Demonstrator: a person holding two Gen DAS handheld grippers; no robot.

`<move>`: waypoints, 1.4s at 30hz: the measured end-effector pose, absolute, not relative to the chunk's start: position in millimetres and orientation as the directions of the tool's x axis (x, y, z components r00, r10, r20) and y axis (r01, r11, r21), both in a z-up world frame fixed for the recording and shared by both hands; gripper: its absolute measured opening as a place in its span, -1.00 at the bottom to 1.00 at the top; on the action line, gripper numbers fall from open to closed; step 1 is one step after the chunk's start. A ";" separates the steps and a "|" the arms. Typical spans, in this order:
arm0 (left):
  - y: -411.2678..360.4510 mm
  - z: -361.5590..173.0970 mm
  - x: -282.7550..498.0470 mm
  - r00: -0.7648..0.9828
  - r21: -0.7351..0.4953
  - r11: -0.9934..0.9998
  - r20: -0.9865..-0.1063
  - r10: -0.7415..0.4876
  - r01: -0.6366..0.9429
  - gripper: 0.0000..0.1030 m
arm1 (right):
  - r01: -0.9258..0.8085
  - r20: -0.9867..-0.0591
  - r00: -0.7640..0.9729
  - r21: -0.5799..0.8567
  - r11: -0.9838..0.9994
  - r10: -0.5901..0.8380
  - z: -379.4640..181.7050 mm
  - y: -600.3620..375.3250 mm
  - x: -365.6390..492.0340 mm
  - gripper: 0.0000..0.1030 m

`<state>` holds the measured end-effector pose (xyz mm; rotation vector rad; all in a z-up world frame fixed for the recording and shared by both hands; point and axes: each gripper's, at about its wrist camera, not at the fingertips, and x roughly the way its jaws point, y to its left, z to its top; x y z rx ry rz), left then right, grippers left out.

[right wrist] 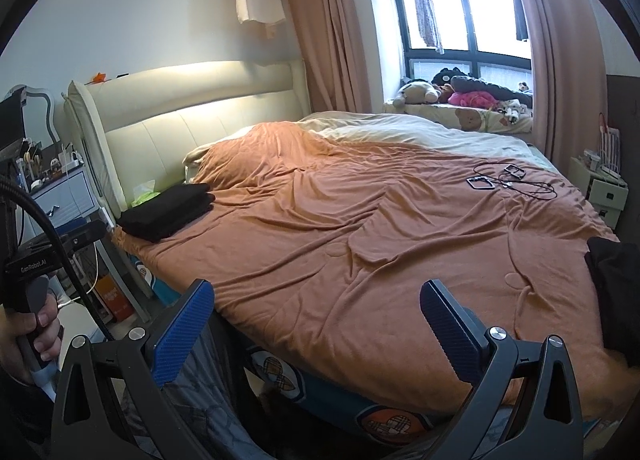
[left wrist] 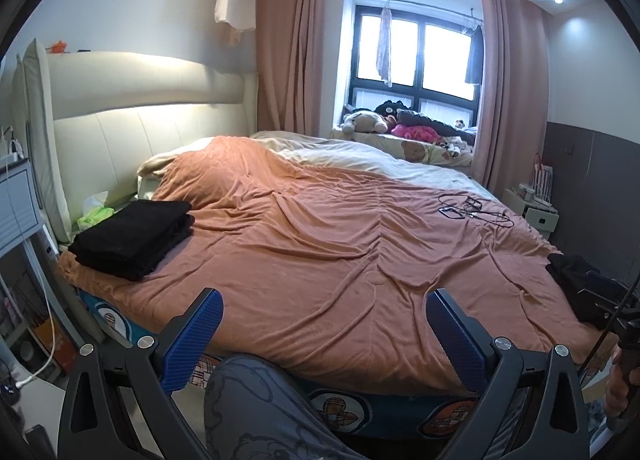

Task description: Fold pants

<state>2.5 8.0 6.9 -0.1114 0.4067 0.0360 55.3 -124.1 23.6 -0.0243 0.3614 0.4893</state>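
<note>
Left gripper (left wrist: 324, 324): blue-padded fingers spread wide, nothing between them, held level just off the near edge of the bed and aimed across the orange blanket (left wrist: 320, 244) toward the window (left wrist: 416, 60). Right gripper (right wrist: 316, 324) is the same story, jaws well apart and empty, pointing over the blanket from the near edge.

Out from the jaws: a neat folded stack of black pants (left wrist: 134, 238) sits at the near left corner of the bed, just beside the cream headboard (left wrist: 132, 116). Its long axis runs diagonally, from the bed's near left edge up toward the pillows, folded edge facing right. In the right wrist view the same stack shows at the left, flat and squared off.

On the opposite side, a loose heap of black cloth (right wrist: 616, 280) lies at the right edge of the blanket, crumpled, no clear direction to it; whether it's pants I can't tell.

The left hand (right wrist: 32, 336) wraps its handle at lower left of the right view, fingers curled round the grip. The right hand (left wrist: 618, 384) shows at the far right edge, gripping its handle too.
</note>
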 end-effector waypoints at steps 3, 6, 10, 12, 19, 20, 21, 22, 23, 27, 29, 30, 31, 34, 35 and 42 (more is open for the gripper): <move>7.7 6.3 2.4 0.917 -0.097 0.994 -0.399 0.014 -0.058 0.99 | -0.463 -0.343 0.822 0.066 0.884 0.455 24.0 -125.3 53.6 1.00; 7.1 6.5 1.9 0.917 -0.100 0.993 -0.399 0.012 -0.056 0.99 | -0.461 -0.340 0.822 0.071 0.884 0.456 24.0 -127.4 53.7 1.00; 6.6 7.0 1.3 0.918 -0.100 0.994 -0.397 0.010 -0.054 0.99 | -0.462 -0.339 0.822 0.074 0.884 0.457 23.0 -128.9 53.6 1.00; 5.6 7.9 -0.2 0.919 -0.098 0.994 -0.393 0.012 -0.055 0.99 | -0.462 -0.339 0.822 0.073 0.884 0.458 22.7 -128.8 53.5 1.00; 5.4 10.2 -2.7 0.921 -0.100 0.994 -0.390 0.010 -0.053 0.99 | -0.467 -0.339 0.820 0.071 0.881 0.462 22.4 -129.0 53.1 1.00; 5.9 10.9 -3.1 0.921 -0.101 0.993 -0.390 0.010 -0.054 0.99 | -0.468 -0.339 0.819 0.071 0.881 0.463 22.4 -129.0 53.2 1.00; 5.8 11.0 -3.3 0.921 -0.101 0.993 -0.389 0.010 -0.053 0.99 | -0.469 -0.339 0.818 0.071 0.880 0.464 22.6 -128.9 53.1 1.00; 6.0 10.9 -3.0 0.921 -0.100 0.994 -0.389 0.009 -0.052 0.99 | -0.469 -0.338 0.819 0.072 0.880 0.464 22.8 -128.6 53.0 1.00; 5.7 11.3 -3.4 0.921 -0.101 0.993 -0.389 0.010 -0.053 0.99 | -0.469 -0.337 0.819 0.072 0.880 0.464 22.9 -128.6 52.7 1.00; 7.2 12.9 -4.4 0.925 -0.105 0.993 -0.380 0.011 -0.055 0.99 | -0.466 -0.336 0.821 0.070 0.882 0.461 23.1 -128.7 52.3 1.00; 7.2 14.1 -5.1 0.926 -0.104 0.993 -0.378 0.013 -0.056 0.99 | -0.466 -0.335 0.822 0.070 0.882 0.461 23.3 -129.2 52.0 1.00; 7.2 14.1 -5.2 0.925 -0.105 0.993 -0.379 0.012 -0.056 0.99 | -0.466 -0.334 0.822 0.071 0.882 0.461 22.6 -128.8 51.4 1.00; 7.0 14.2 -5.4 0.925 -0.106 0.993 -0.379 0.011 -0.055 0.99 | -0.467 -0.333 0.822 0.071 0.882 0.462 22.5 -128.7 51.2 1.00; 7.2 14.0 -5.4 0.925 -0.105 0.993 -0.379 0.012 -0.056 0.99 | -0.467 -0.333 0.822 0.071 0.881 0.462 22.2 -128.8 51.2 1.00; 7.1 14.1 -5.4 0.925 -0.105 0.993 -0.379 0.012 -0.055 0.99 | -0.467 -0.333 0.822 0.071 0.881 0.463 22.2 -128.8 51.2 1.00; 5.5 15.3 -7.5 0.927 -0.102 0.993 -0.376 0.009 -0.051 0.99 | -0.465 -0.336 0.824 0.060 0.883 0.457 21.9 -127.2 51.2 1.00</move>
